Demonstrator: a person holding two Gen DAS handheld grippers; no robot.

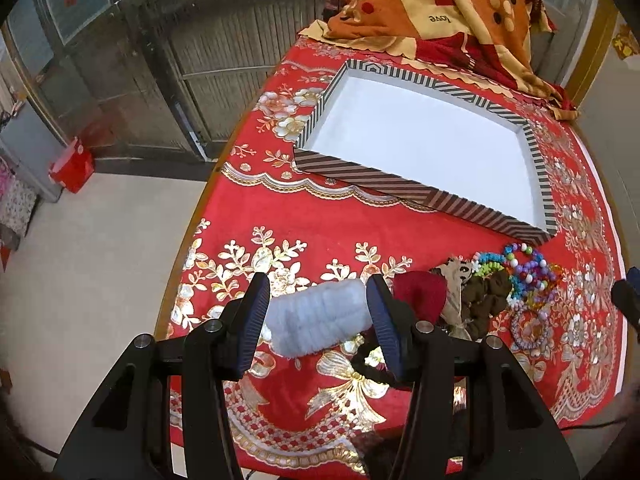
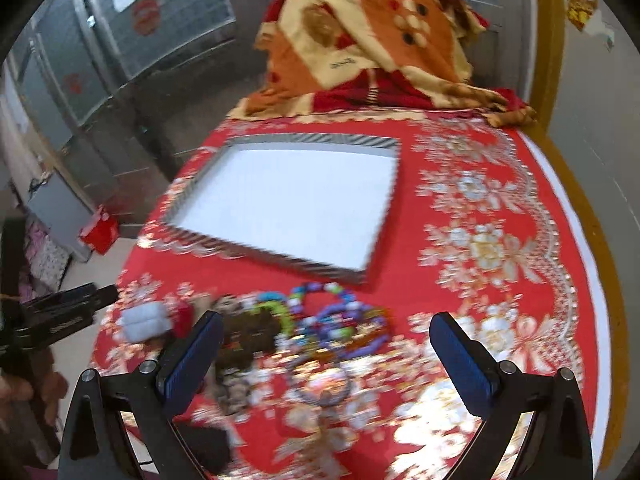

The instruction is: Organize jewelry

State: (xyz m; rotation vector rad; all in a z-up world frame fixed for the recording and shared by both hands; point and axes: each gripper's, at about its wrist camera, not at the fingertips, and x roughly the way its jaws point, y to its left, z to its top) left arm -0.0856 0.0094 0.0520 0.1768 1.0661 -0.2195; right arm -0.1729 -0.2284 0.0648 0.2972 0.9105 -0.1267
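Note:
My left gripper (image 1: 318,292) is shut on a fluffy pale-blue scrunchie (image 1: 318,318) just above the red tablecloth; the scrunchie also shows in the right wrist view (image 2: 144,320). To its right lie a red scrunchie (image 1: 420,294), a brown scrunchie (image 1: 486,300) and a heap of coloured bead bracelets (image 1: 528,276). A striped tray with a white floor (image 1: 420,196) lies beyond them, with nothing in it. My right gripper (image 2: 326,330) is open and empty above the bracelets (image 2: 340,320). The right wrist view is blurred.
A folded orange and red blanket (image 1: 432,4) lies at the table's far end. The table's left edge (image 1: 188,236) drops to a pale floor with a red bag (image 1: 72,164). A black hair tie (image 1: 372,364) lies under my left gripper.

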